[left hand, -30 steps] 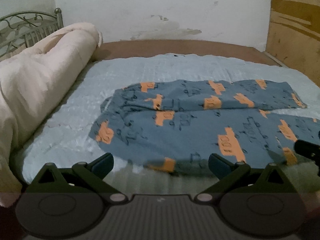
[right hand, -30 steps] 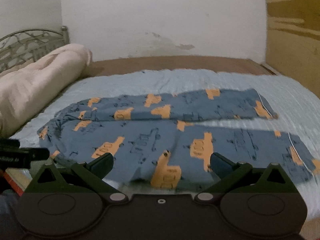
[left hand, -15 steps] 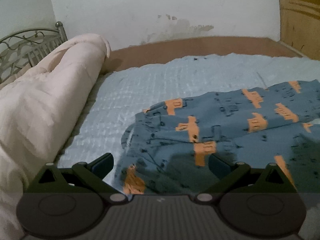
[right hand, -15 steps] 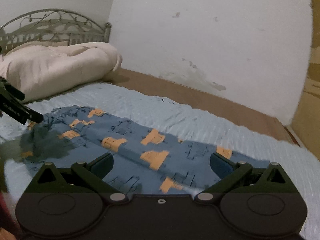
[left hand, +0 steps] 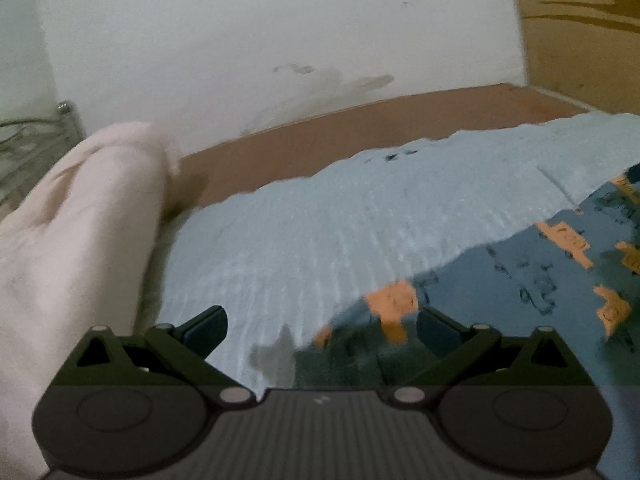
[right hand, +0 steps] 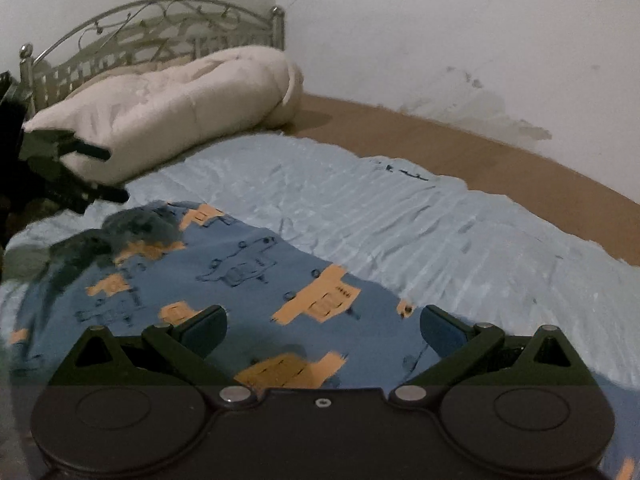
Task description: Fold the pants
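Blue pants with orange and dark truck prints lie flat on a light blue bedspread. In the left wrist view the pants fill the lower right, with one end just ahead of my left gripper, which is open and empty low over the bed. My right gripper is open and empty, low over the pants. The left gripper also shows in the right wrist view, at the pants' left end.
A rolled cream duvet lies along the left side by a metal headboard. A brown mattress strip and a white wall run behind. A wooden panel stands at the right.
Both grippers have dropped closer to the bed. The left one swung left toward the pants' end and the duvet. The right one turned left, over the pants. Both stayed open.
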Tool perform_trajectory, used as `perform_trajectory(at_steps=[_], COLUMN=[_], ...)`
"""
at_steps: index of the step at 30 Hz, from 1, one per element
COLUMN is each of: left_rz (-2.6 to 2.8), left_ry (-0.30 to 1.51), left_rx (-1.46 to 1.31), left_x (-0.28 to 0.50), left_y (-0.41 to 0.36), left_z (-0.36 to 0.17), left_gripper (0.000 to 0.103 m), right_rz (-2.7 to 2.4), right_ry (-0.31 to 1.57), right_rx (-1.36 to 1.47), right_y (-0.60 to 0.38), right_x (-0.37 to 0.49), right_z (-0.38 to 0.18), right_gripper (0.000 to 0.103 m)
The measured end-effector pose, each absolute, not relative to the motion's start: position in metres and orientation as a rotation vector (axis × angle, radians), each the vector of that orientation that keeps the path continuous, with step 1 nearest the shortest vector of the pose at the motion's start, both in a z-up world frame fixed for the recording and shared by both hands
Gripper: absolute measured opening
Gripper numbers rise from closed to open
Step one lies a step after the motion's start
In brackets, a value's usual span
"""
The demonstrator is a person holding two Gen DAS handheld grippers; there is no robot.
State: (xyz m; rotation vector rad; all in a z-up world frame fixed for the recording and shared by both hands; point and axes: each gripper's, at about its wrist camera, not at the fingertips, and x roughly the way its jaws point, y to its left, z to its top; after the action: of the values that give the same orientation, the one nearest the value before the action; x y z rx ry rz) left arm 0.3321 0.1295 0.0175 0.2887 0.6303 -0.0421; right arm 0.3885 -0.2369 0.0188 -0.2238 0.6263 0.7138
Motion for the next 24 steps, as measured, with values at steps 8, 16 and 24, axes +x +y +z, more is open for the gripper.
perform_trajectory(at_steps=[8, 16, 24], left_rz=[-0.166, -0.310, -0.389], left_ry=[0.717, 0.836, 0.951], left_rx=[0.246, 0.182, -0.006], left_x=[0.396, 0.429, 0.439], left_y=[0.151, 0.159, 0.181], left_z=[-0.005, -0.027, -0.035], left_gripper=[0.102, 0.096, 0.069], right_rz=[0.775, 0.822, 0.896], right_ry=[0.693, 0.762, 0.851], right_rx=[-0.311, -0.293, -0.268], right_y=[-0.220, -0.220, -0.233], right_x=[0.465, 0.501, 0.504], right_z=[-0.002, -0.015, -0.026], right_gripper=[0.102, 0.075, 0.050])
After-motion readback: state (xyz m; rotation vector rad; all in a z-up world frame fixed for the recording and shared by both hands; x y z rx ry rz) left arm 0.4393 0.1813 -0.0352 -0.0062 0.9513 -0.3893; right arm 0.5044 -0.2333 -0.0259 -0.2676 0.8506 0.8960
